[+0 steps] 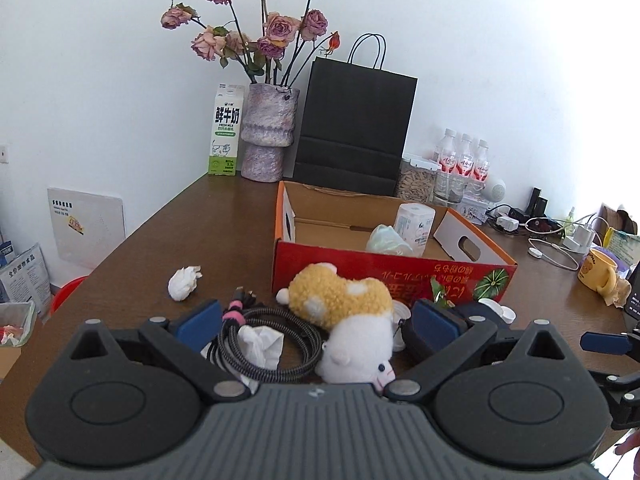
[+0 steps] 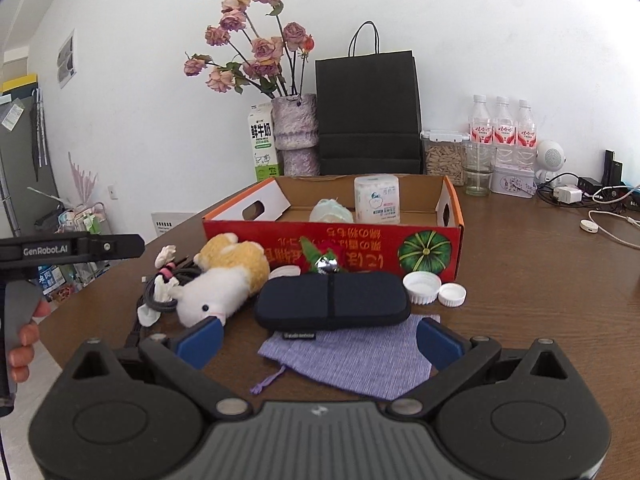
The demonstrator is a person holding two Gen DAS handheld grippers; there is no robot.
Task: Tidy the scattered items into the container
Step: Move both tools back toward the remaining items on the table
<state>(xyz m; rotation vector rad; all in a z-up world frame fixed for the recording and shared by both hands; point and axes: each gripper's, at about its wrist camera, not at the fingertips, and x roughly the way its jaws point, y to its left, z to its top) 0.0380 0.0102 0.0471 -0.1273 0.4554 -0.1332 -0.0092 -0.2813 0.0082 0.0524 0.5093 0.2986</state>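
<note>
An open red cardboard box (image 1: 392, 276) (image 2: 332, 240) stands mid-table, holding a tissue pack (image 2: 377, 199) and a pale bag (image 2: 331, 211). In front of it lie a yellow-and-white plush toy (image 1: 352, 320) (image 2: 224, 280), a coiled braided cable (image 1: 272, 344) (image 2: 160, 284), crumpled tissues (image 1: 184, 283), a dark zip case (image 2: 332, 300), a purple striped pouch (image 2: 360, 360) and two white lids (image 2: 434, 290). My left gripper (image 1: 316, 326) is open, its blue pads either side of the plush and cable. My right gripper (image 2: 318, 340) is open over the pouch, just short of the case.
Along the wall stand a milk carton (image 1: 226, 130), a vase of dried roses (image 1: 268, 136), a black paper bag (image 1: 354, 128), water bottles (image 2: 502, 128), jars and chargers with cables. A yellow mug (image 1: 596, 276) sits at the right. The table's left edge drops off.
</note>
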